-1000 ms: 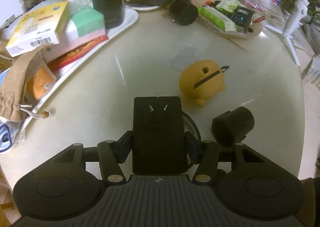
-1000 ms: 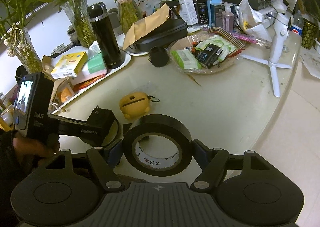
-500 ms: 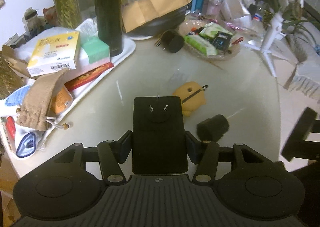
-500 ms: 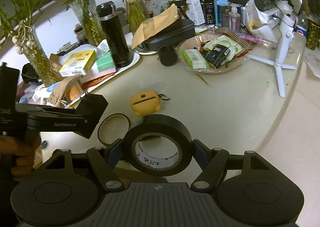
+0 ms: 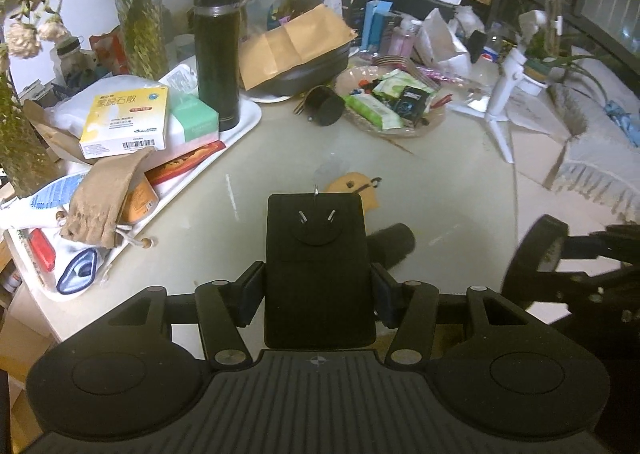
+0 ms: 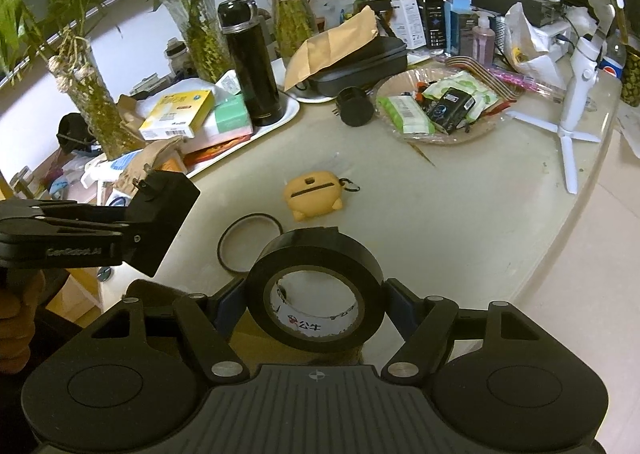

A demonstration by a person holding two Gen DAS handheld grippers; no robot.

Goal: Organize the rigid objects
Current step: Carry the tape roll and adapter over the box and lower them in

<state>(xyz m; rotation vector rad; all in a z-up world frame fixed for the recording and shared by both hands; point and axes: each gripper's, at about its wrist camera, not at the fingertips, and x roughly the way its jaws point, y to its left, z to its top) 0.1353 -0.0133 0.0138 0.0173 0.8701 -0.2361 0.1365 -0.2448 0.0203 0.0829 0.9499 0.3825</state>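
Observation:
My left gripper [image 5: 318,294] is shut on a black plug adapter [image 5: 316,238], prongs facing up, held above the table's near edge. The right wrist view shows this same adapter [image 6: 164,206] at the left, with a hand behind it. My right gripper [image 6: 314,306] is shut on a black tape roll [image 6: 316,254], held upright on edge. On the table lie a yellow earbud case [image 6: 314,194], a thin black ring [image 6: 250,216] and, in the left wrist view, a black cylinder [image 5: 390,244] beside the adapter.
A white tray [image 5: 248,122] at the left carries boxes and a black flask [image 5: 216,54]. At the back stand a second black cylinder [image 6: 354,108], a wicker plate [image 6: 412,138] of packets and a white tripod [image 6: 572,126]. The table's curved edge runs along the right.
My left gripper has risen and drawn back with the adapter, so the table looks farther away. The right gripper with its tape roll now shows at the right of the left wrist view.

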